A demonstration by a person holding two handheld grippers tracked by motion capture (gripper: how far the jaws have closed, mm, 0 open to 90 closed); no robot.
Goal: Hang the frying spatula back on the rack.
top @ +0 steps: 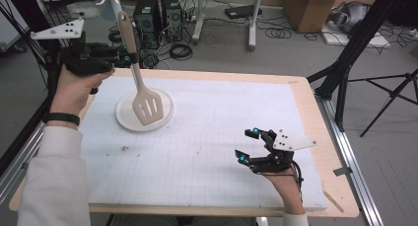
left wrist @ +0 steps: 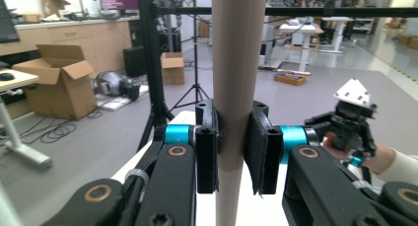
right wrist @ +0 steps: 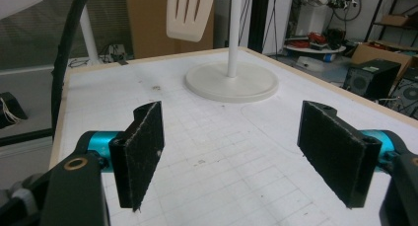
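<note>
Cluttered lab, white desk. Left hand-held gripper clamps spatula mid-handle, blade hanging below over plate. Looks light, stiff, smooth; handle best hold. Right hand-held gripper wide open, empty.

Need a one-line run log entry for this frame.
left gripper: shut on spatula handle, blade raised above round base | right gripper: open, nothing held, over white mat

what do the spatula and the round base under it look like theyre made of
Spatula: looks like matte beige silicone or plastic, one even colour from handle to slotted blade, no shine or grain. Round base: off-white, smooth, faintly glossy, probably plastic or painted metal; the pictures leave that open.
</note>
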